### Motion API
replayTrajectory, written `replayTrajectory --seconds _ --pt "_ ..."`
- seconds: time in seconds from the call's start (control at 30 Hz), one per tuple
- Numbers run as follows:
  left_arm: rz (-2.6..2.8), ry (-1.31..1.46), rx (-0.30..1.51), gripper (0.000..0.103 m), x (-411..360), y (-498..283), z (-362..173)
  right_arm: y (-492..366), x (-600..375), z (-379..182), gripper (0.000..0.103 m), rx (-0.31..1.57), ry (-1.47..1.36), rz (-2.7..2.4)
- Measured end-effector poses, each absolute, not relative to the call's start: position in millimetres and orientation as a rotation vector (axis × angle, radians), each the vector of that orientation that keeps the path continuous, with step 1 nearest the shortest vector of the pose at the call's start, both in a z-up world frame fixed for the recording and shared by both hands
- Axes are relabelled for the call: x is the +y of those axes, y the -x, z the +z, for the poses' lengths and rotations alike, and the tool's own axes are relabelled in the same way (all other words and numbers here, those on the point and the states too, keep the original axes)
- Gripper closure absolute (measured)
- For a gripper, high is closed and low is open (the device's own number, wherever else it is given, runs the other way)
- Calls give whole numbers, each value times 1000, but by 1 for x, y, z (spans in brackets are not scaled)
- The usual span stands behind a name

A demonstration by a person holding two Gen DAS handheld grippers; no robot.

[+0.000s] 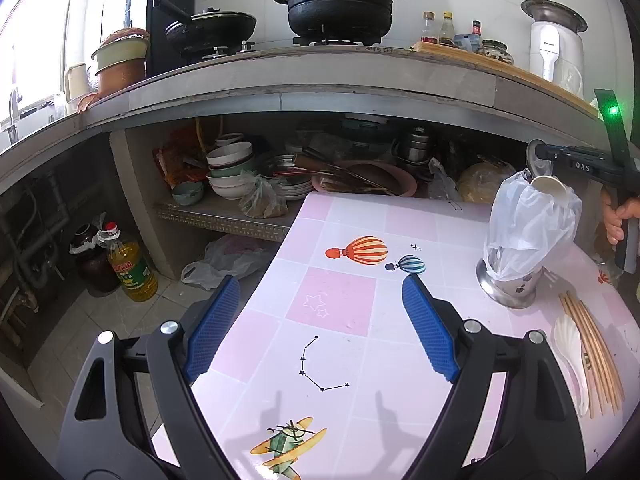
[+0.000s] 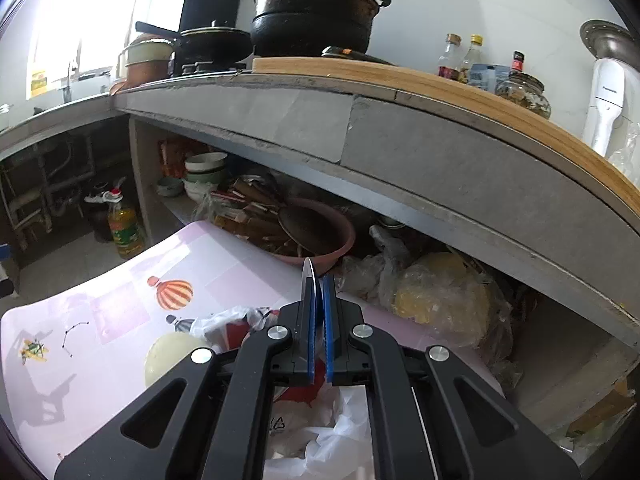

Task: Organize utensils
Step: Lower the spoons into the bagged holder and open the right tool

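On the pink tiled table (image 1: 340,304), the left gripper (image 1: 320,320) hangs with its blue ribbed pads wide apart, and nothing is between them. To its right stands a round steel utensil holder (image 1: 510,286), lined with a thin clear plastic bag (image 1: 532,220) that rises above the rim in wrinkles. What is inside the holder I cannot tell through the bag. Above the bag the right gripper (image 2: 319,320) is closed on a cream spoon (image 1: 550,189); its smooth round bowl hangs just over the bag's top. In the right wrist view the spoon's thin handle sticks out between the two pads. At the far right edge of the table lie a white shell-shaped spoon (image 1: 570,348) and a bundle of long wooden chopsticks (image 1: 592,352), touching each other.
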State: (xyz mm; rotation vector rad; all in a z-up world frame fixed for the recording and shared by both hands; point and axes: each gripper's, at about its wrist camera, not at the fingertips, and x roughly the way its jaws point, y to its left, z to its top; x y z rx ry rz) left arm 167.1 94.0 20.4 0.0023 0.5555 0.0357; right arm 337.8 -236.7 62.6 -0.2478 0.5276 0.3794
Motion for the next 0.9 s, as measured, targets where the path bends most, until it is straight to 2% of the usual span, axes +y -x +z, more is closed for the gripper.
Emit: replayTrajectory --seconds 0.43,0.9 --pt "34 6 558 23 93 -166 20 -326 -220 48 98 594 348 467" --pt "32 16 559 23 93 -166 19 -331 -227 53 96 654 262 498"
